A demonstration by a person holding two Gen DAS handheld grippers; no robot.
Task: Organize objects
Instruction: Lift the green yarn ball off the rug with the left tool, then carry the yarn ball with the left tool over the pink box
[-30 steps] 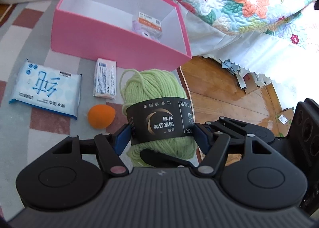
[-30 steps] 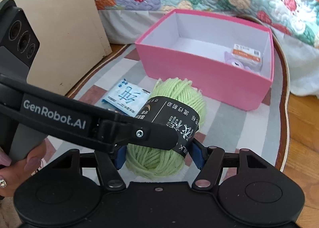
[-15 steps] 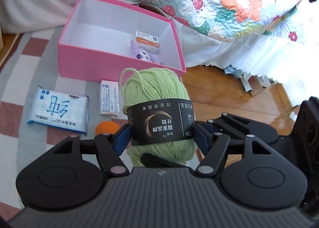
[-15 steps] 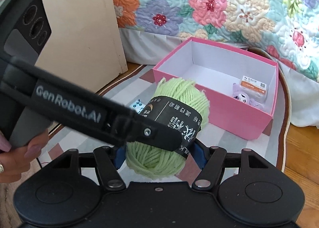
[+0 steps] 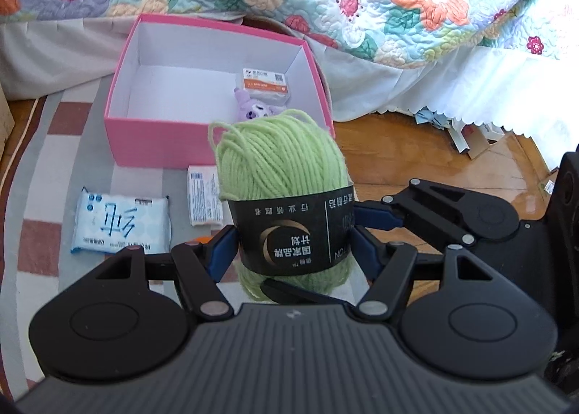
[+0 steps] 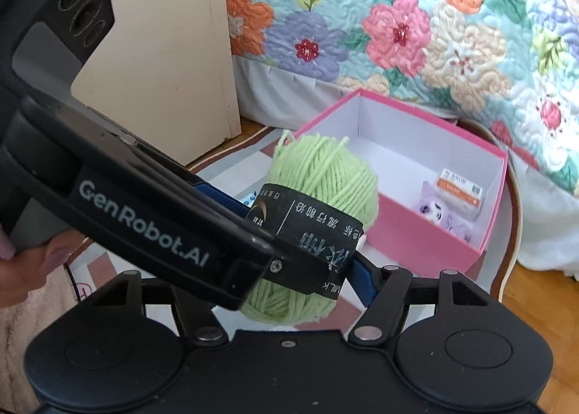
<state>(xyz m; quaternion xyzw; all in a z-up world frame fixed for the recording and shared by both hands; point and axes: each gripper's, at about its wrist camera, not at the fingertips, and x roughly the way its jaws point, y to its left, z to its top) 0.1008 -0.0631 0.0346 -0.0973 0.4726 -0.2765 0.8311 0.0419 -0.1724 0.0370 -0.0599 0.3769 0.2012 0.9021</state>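
1. Notably, the main risk was a dropped or skewed load: the skein of green yarn (image 5: 286, 175) was soft and round, and it was carried by two tools at once, so any uneven pull between them could have rolled it out of the pads.
2. The black paper band (image 5: 293, 233) was a second risk; judged from its smooth surface, it could have slid along the yarn under pad pressure.
3. The left gripper (image 5: 293, 247) stood about half open, its blue pads (image 5: 222, 251) pressed against the band on both sides, clamped on the skein.
4. The right gripper (image 6: 289, 269) stood similarly half open; its one visible pad (image 6: 362, 280) touched the band, and the other was hidden behind the left tool's finger crossing in front. It appeared clamped on the same skein.
5. Below and just ahead of the left tool lay a blue tissue pack (image 5: 121, 224) and a small white packet (image 5: 202, 199) on the rug (image 5: 54, 168).
6. Further ahead stood the pink box (image 5: 159, 146), holding a purple plush toy (image 5: 257, 111) and an orange-labelled packet (image 5: 264, 86); a lowered skein could have caught the near wall.
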